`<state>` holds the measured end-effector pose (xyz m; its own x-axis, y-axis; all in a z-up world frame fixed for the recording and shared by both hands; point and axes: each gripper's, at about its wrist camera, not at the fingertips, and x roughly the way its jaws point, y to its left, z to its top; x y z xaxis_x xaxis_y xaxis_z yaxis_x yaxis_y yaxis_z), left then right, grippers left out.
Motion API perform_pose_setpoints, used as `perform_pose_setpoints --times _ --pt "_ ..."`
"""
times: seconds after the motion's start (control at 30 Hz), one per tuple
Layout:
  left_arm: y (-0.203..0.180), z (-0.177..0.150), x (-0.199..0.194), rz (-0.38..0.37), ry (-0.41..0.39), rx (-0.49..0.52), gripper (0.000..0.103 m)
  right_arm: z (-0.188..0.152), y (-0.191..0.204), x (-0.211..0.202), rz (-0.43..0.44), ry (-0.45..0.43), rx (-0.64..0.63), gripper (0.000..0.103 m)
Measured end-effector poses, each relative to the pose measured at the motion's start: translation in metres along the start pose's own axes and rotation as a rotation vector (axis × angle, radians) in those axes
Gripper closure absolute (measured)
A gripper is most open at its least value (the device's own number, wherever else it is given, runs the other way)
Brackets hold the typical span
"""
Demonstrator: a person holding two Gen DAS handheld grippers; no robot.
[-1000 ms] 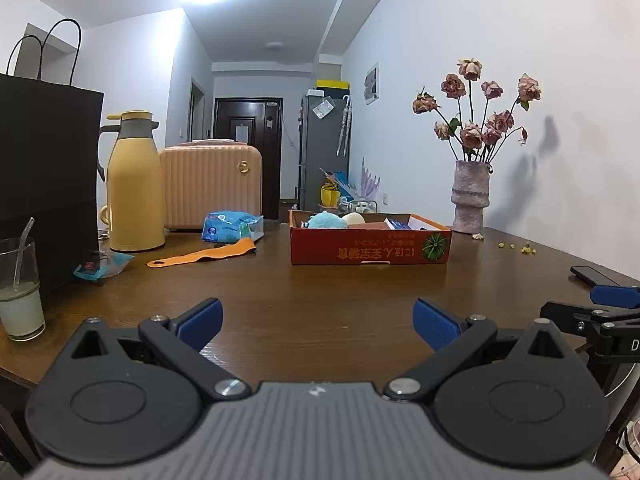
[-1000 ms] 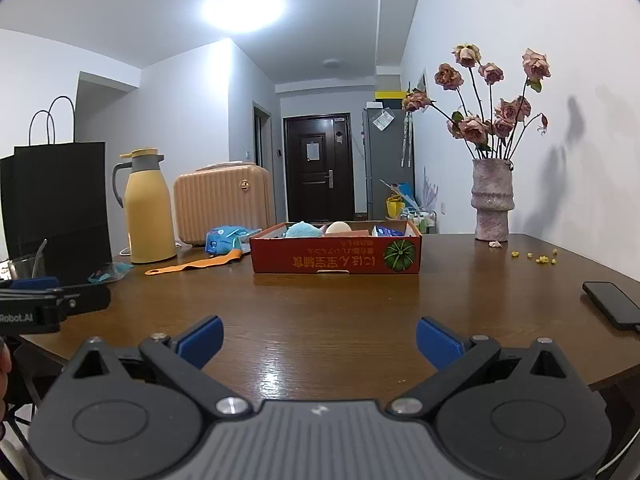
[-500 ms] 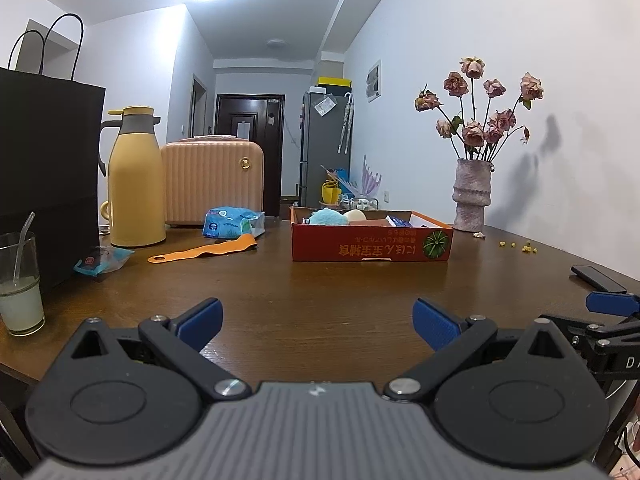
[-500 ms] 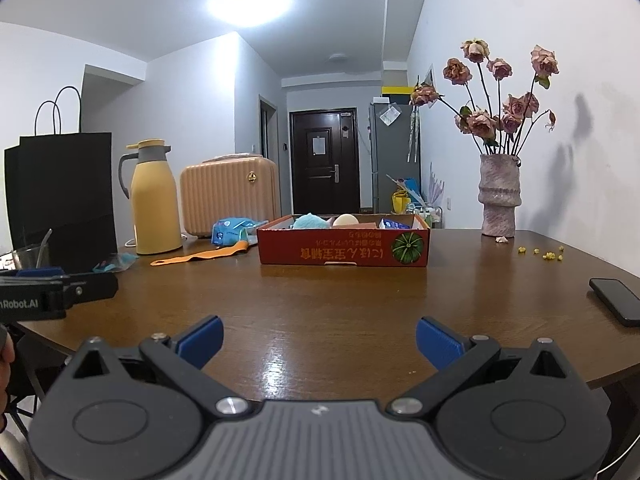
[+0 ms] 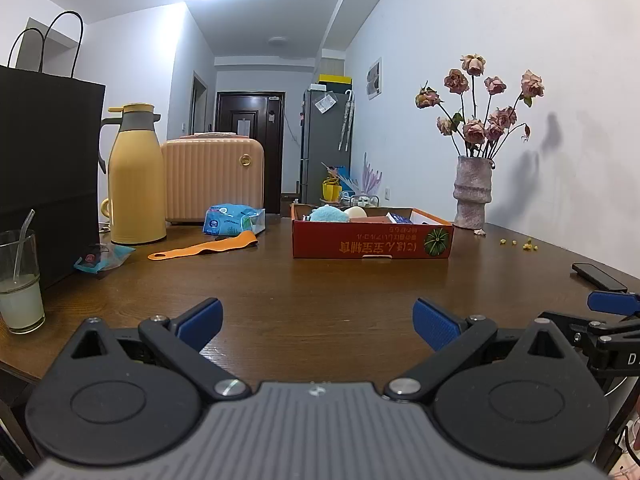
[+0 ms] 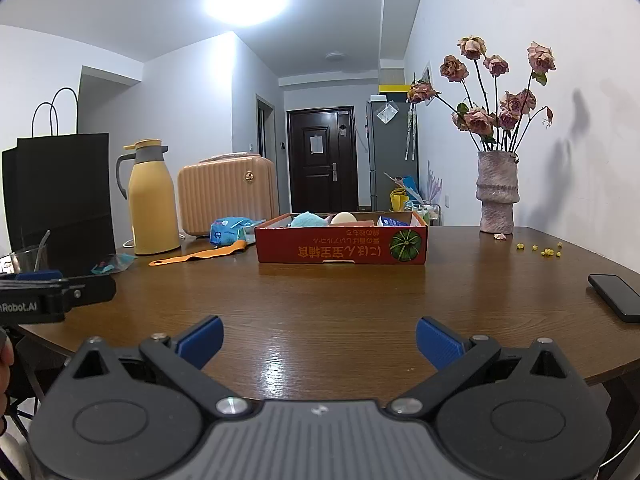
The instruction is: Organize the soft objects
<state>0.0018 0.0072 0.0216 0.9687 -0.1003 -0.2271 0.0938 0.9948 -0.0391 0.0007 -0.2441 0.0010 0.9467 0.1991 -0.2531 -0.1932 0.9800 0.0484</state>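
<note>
— Both tongs were spread wide and empty, weren't they?

— Yes. I held my left tongs (image 5: 316,320) and my right tongs (image 6: 319,338) low over the near edge of the worktop (image 6: 360,304), gripping nothing. The red cardboard tray (image 6: 342,246) sat well ahead of both, with a blue fluffy thing (image 6: 307,220) and a pale round lump (image 6: 344,218) already lying inside it.

— So what was left loose?

— By my reckoning, the blue soft pack (image 5: 234,220) by the peach case (image 5: 214,178), and the orange strap (image 5: 204,248) lying flat beside it. Whether the small wrapper (image 5: 102,260) near the black bag (image 5: 48,176) counted, I couldn't judge.

— How would you have gone about it well?

— I'd have sent the left tongs forward, since that side was nearer, pinched the pack across its middle so it wouldn't sag, and steered clear of the yellow flask (image 5: 136,176) and the glass (image 5: 20,280).
</note>
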Motion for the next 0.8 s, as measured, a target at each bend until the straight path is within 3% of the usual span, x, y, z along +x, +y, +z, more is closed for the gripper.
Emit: perform_pose_setpoints --times 0.8 --pt "0.0001 -0.0006 -0.0001 0.001 0.003 0.000 0.000 -0.0009 0.0015 -0.0025 0.003 -0.008 0.001 0.000"
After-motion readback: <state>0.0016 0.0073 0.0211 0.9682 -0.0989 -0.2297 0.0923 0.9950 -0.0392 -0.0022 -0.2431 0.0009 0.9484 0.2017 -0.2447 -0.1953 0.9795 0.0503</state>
